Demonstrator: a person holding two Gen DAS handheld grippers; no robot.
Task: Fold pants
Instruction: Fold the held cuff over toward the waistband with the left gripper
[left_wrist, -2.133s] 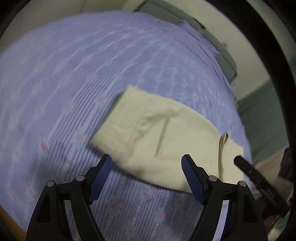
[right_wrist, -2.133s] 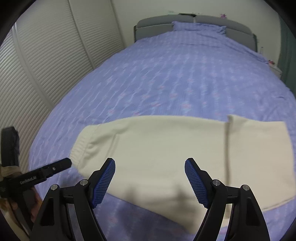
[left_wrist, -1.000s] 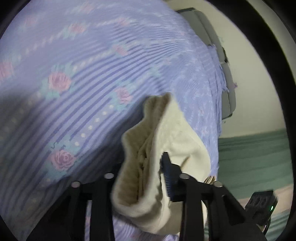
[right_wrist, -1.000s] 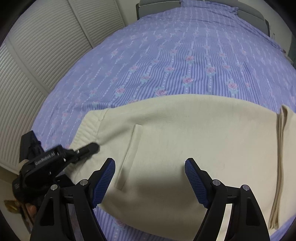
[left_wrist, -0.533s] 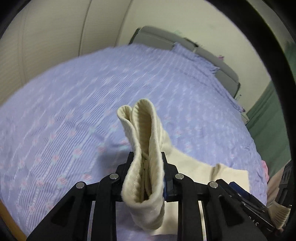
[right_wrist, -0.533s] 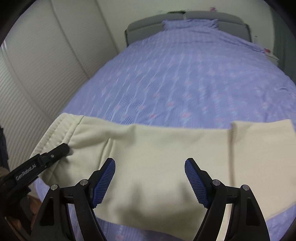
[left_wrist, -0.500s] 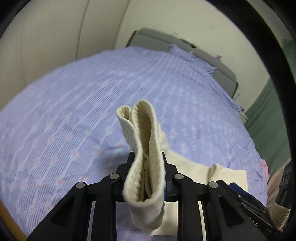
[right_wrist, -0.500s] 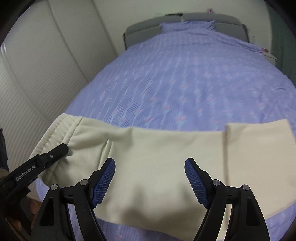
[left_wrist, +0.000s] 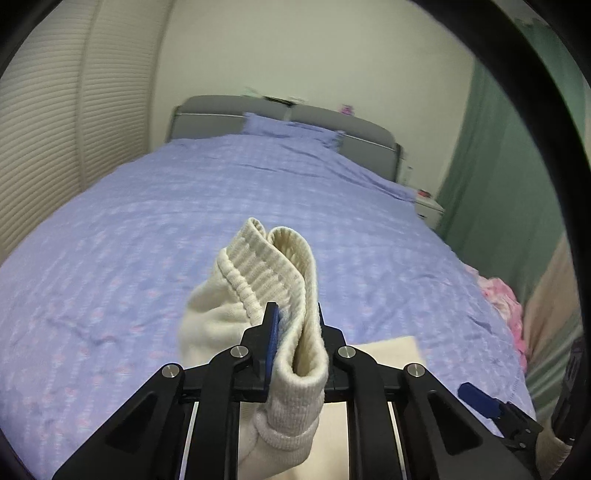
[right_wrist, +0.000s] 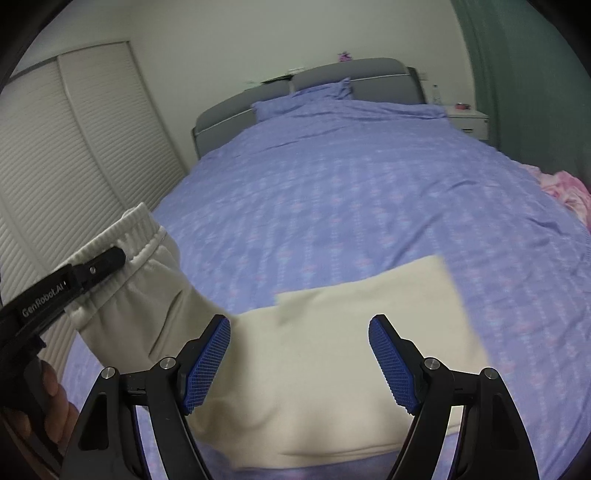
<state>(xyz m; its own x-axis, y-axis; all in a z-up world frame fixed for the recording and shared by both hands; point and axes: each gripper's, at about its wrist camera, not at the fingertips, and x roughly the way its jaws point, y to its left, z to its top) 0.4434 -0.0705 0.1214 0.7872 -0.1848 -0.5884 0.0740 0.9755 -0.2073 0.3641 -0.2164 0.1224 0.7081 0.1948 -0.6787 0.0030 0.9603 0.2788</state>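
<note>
The cream pants (right_wrist: 332, 350) lie folded lengthwise across the near part of the bed (right_wrist: 351, 184). Their ribbed waistband (left_wrist: 273, 258) is raised off the bed at the left end. My left gripper (left_wrist: 293, 314) pinches that waistband, its jaws still closing on the doubled fabric. The right wrist view shows the left gripper (right_wrist: 107, 262) as a black finger over the waistband. My right gripper (right_wrist: 299, 358) hovers open above the middle of the pants, with nothing between its blue pads. Its tip (left_wrist: 476, 400) shows at the lower right of the left wrist view.
A grey headboard and pillow (right_wrist: 306, 96) sit at the far end of the bed. Louvred wardrobe doors (right_wrist: 74, 147) run along the left. A white nightstand (right_wrist: 467, 120), a green curtain (left_wrist: 498, 166) and pink cloth (right_wrist: 565, 192) are on the right. A hand (right_wrist: 55, 406) holds the left gripper.
The left gripper closed on the waistband and lifted it off the bed, rolling upright. The right gripper rose too, staying open over the pants.
</note>
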